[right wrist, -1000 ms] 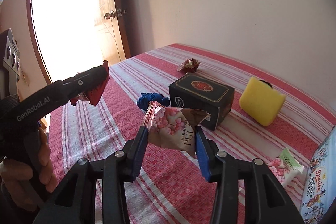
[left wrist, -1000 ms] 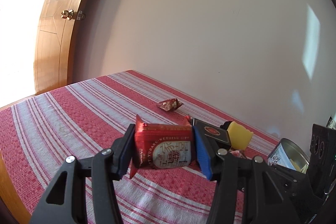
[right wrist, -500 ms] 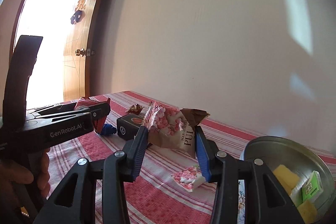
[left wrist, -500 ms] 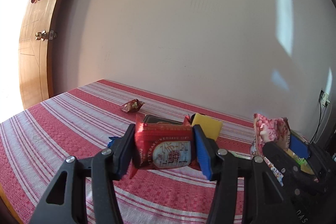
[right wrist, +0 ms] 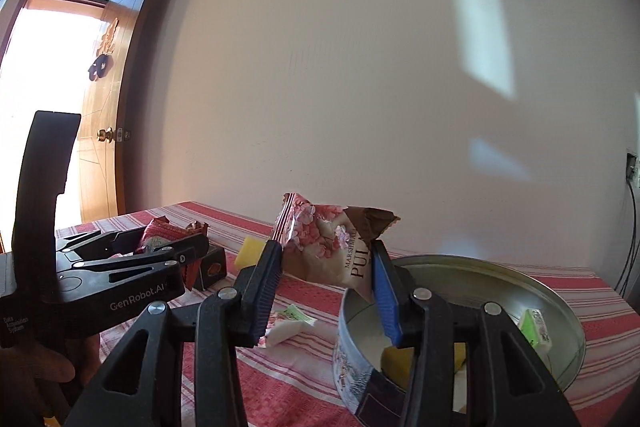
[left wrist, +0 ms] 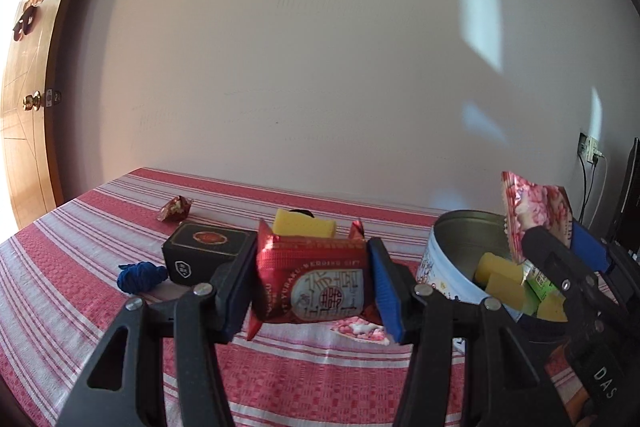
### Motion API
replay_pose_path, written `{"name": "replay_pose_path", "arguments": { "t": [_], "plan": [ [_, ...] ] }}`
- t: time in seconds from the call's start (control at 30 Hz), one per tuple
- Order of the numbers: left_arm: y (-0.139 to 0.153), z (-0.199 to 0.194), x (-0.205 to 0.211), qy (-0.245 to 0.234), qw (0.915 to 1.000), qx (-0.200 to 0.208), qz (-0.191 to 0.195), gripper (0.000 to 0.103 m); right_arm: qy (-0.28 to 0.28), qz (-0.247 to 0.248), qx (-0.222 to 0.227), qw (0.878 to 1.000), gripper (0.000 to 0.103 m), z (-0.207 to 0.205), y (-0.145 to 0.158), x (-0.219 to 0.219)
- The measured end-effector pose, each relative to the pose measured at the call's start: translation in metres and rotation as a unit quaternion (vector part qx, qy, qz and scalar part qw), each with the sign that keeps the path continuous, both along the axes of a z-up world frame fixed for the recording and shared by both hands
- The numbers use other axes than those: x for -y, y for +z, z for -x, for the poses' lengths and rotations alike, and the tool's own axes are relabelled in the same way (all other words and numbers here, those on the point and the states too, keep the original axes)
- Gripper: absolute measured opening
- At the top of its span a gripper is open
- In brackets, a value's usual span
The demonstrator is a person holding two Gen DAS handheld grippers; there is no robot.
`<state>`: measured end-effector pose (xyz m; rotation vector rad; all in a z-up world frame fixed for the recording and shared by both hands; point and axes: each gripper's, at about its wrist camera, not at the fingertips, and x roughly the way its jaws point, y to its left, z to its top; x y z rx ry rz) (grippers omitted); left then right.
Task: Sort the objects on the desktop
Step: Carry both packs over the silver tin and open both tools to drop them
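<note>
A red foil snack packet [left wrist: 310, 281] with a white label is pinched upright above the bench. A pink marshmallow packet [right wrist: 328, 247] hangs, pinched, over the round metal tin's [right wrist: 552, 299] near rim.

Glossy foil packet [left wrist: 310, 281] — woven tablecloth [left wrist: 80, 227]

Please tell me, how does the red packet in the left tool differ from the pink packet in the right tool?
The red packet is deep red with a round emblem; the pink packet has pink marshmallow print and a brown corner. The red packet is held over the striped tablecloth; the pink packet is at the round tin. Both are sealed snack packets clamped in a tool, lifted off the table.
</note>
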<state>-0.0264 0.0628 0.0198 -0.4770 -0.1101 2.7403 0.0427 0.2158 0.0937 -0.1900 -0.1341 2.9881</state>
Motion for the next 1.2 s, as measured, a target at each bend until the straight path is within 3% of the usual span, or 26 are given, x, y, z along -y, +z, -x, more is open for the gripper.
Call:
{"name": "replay_pose_path", "arguments": {
  "t": [0.33, 0.67, 1.2],
  "plan": [
    [0.001, -0.015, -0.057, -0.063, 0.9979, -0.010, 0.013, 0.054, -0.074, 0.013, -0.020, 0.997, 0.047, -0.019, 0.000, -0.044],
    [0.001, -0.030, -0.108, -0.117, 0.9919, -0.032, 0.037, 0.054, -0.160, 0.024, -0.038, 0.986, 0.047, -0.046, 0.001, -0.104],
    [0.005, -0.035, -0.180, -0.157, 0.9854, -0.016, 0.063, 0.054, -0.201, 0.028, 0.012, 0.979, 0.047, -0.037, -0.007, -0.153]
  ]
}}
